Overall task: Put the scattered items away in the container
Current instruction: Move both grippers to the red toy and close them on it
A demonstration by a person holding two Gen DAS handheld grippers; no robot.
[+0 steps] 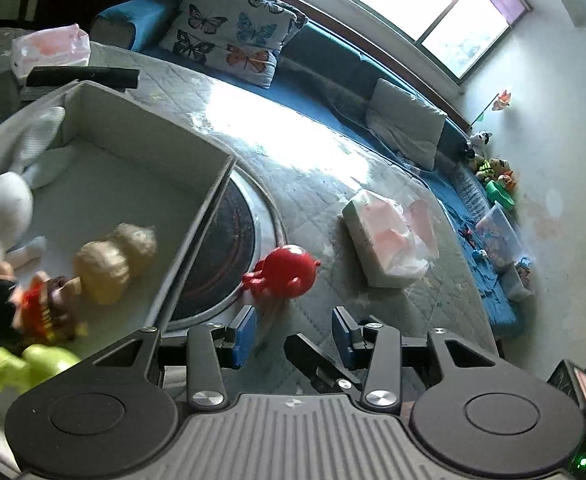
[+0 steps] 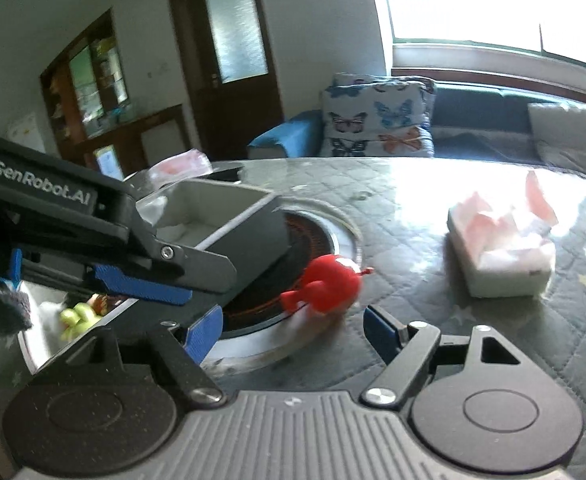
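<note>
A red round toy point(image 1: 287, 274) lies on the quilted table point(image 1: 333, 168) at the rim of a round hob, just ahead of my left gripper point(image 1: 293, 332), which is open and empty. The grey fabric box point(image 1: 197, 216) stands left of the toy and holds a white plush rabbit point(image 1: 3, 208), a beige doll point(image 1: 113, 256), a dark-haired doll and a green toy point(image 1: 29, 366). In the right wrist view the red toy point(image 2: 327, 286) sits just beyond my open, empty right gripper point(image 2: 293, 334). One left gripper finger point(image 2: 141, 286) reaches over the box point(image 2: 229, 208) from the left.
An opened tissue pack point(image 1: 389, 240) lies right of the toy, also in the right wrist view point(image 2: 501, 256). The round hob point(image 1: 229, 248) is set into the table beside the box. Another tissue pack point(image 1: 49, 48) and a black bar point(image 1: 85, 76) lie behind the box. A sofa with a butterfly pillow point(image 1: 229, 28) runs along the far side.
</note>
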